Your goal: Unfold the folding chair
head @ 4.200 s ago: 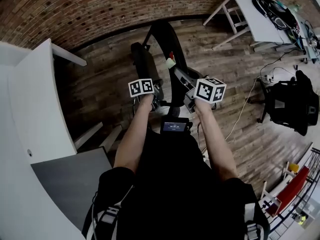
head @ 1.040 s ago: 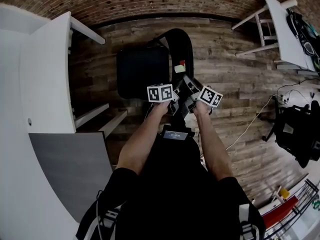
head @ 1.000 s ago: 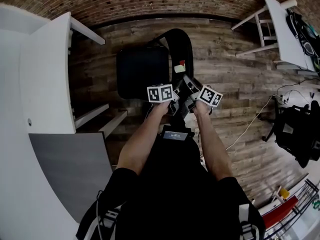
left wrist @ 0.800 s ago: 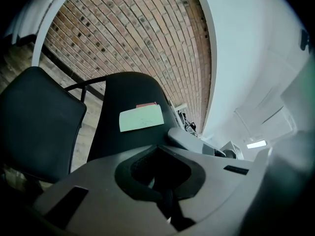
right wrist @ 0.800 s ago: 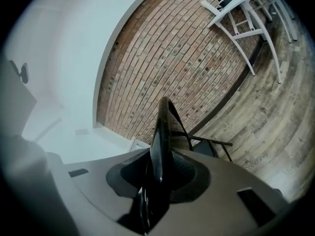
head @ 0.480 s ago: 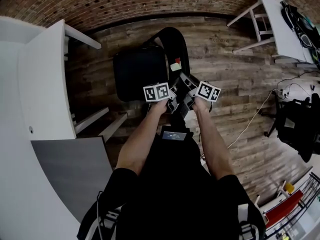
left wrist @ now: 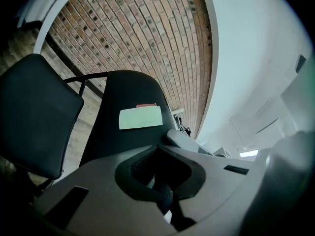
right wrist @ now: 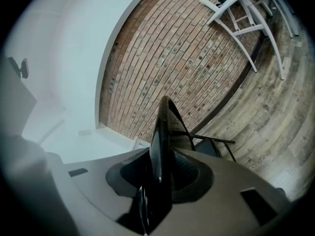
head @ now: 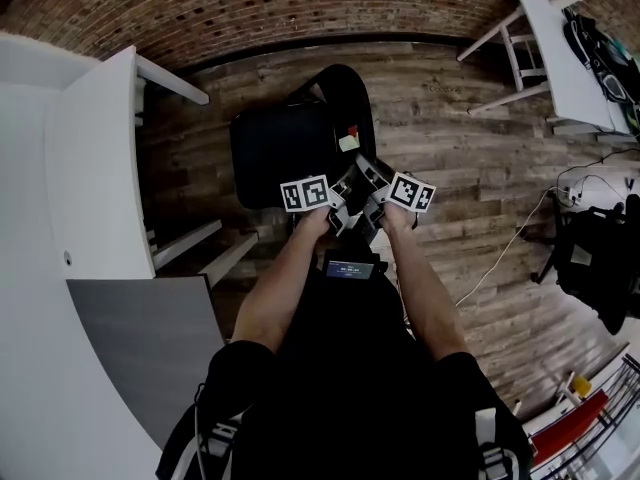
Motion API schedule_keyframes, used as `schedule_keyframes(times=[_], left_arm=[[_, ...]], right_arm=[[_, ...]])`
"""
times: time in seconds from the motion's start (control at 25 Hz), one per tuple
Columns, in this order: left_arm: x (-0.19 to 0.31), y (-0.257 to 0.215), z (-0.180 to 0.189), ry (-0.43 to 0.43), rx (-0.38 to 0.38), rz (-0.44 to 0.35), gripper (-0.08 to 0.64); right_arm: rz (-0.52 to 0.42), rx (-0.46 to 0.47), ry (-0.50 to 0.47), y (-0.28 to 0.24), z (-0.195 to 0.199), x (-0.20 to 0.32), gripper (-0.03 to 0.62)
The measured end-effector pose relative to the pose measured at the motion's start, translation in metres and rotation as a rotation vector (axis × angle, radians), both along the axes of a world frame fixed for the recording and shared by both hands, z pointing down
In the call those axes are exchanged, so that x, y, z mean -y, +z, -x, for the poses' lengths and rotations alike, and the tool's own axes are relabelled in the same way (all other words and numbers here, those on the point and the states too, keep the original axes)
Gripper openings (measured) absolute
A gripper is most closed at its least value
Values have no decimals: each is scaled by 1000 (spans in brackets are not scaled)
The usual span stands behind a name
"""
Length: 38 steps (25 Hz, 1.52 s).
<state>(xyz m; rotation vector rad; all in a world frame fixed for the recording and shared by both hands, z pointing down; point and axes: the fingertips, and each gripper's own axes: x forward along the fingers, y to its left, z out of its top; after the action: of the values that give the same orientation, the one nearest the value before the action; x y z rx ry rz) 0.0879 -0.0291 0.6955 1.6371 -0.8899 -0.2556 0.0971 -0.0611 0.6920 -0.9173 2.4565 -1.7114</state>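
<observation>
Folding chair [head: 352, 98]: stands on the wood floor [head: 470, 168] in front of the person. Seat [head: 285, 153] is lowered, roughly level.

Right gripper [right wrist: 158, 181]: clamped on the backrest [right wrist: 160, 127] edge.

Left gripper [left wrist: 160, 186]: jaws drawn narrow beside the backrest; any grip unconfirmed.

Unfolding apparently done. Release outstanding.

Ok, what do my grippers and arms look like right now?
The left gripper and right gripper both have smooth grey bodies with a dark recess lined by black textured pads. Each carries a white cube printed with black square markers: left cube, right cube. The person wears a black short-sleeved top, and the forearms are uncovered. No cables show.
</observation>
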Motion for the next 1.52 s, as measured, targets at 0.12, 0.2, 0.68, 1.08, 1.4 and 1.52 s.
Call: schedule_keyframes(times=[0.12, 0.2, 0.68, 1.08, 1.4, 1.52], left_arm=[[-2, 0, 1, -10, 4, 1, 5], [-4, -1, 1, -17, 6, 0, 5], [-23, -21, -3, -97, 9, -48, 5], [-42, -22, -12, -117, 34, -30, 5], [-56, -32, -25, -41, -36, -63, 5], [-72, -40, -23, -22, -80, -90, 5]], right_arm=[[17, 18, -5, 1, 1, -2, 109], [31, 22, -8, 1, 2, -4, 109], [48, 68, -27, -11, -8, -9, 110], [72, 112, -47, -13, -19, -20, 109], [59, 45, -14, -12, -45, -49, 109], [63, 17, 30, -12, -60, -69, 109]])
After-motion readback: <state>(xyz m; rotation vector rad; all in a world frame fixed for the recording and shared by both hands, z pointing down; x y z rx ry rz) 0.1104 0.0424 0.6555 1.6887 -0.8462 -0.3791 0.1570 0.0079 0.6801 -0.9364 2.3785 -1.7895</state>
